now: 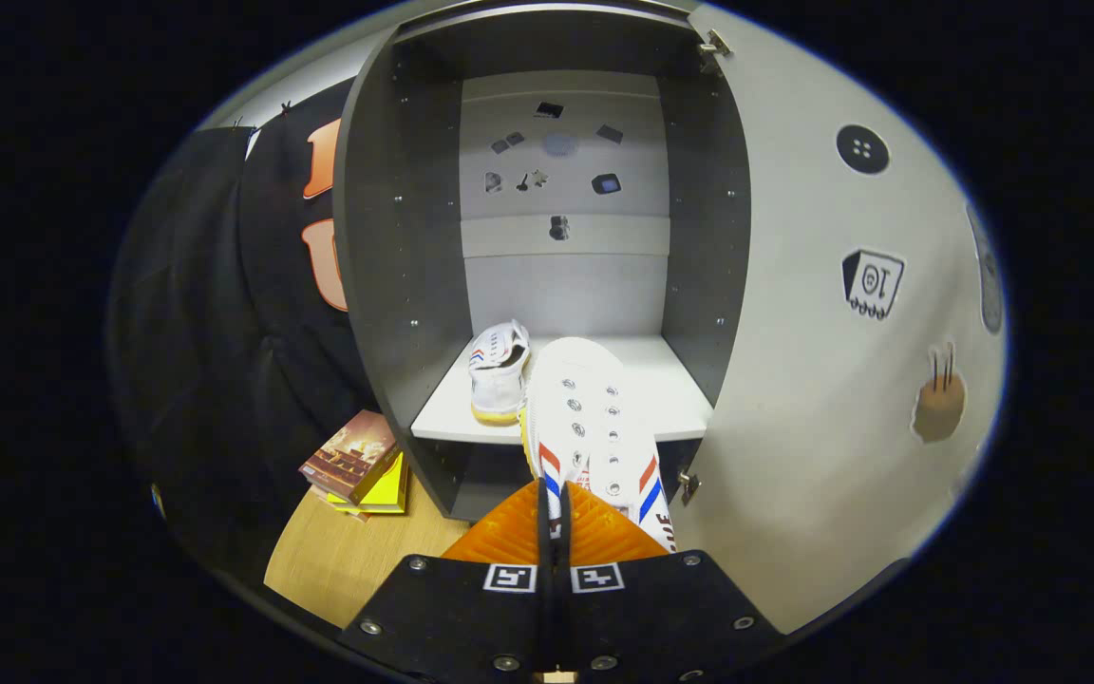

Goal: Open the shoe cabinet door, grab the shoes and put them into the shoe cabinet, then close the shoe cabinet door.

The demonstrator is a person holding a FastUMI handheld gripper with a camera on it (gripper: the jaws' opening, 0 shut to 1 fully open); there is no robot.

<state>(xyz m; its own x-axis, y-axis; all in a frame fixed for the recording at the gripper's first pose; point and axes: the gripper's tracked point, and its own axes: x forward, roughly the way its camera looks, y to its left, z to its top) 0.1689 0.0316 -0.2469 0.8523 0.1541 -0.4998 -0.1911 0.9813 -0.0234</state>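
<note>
My gripper (pixel 555 518) is shut on a white sneaker (pixel 590 427) with red and blue stripes, its orange fingers (pixel 509 537) pinching the heel end. The held sneaker points forward, its toe reaching over the front edge of the white shelf (pixel 670 394) inside the grey shoe cabinet (pixel 395 247). A second white sneaker (pixel 498 370) lies on the left part of that shelf, toe toward me. The cabinet door (pixel 822 380) stands swung wide open on the right, with stickers on its inner face.
A stack of books (pixel 357 465) with a yellow one underneath lies on the wooden tabletop (pixel 338 560) left of the cabinet. Small stickers dot the cabinet's back panel (pixel 561 285). Door hinges (pixel 689 486) sit at the cabinet's right edge, close to the held sneaker.
</note>
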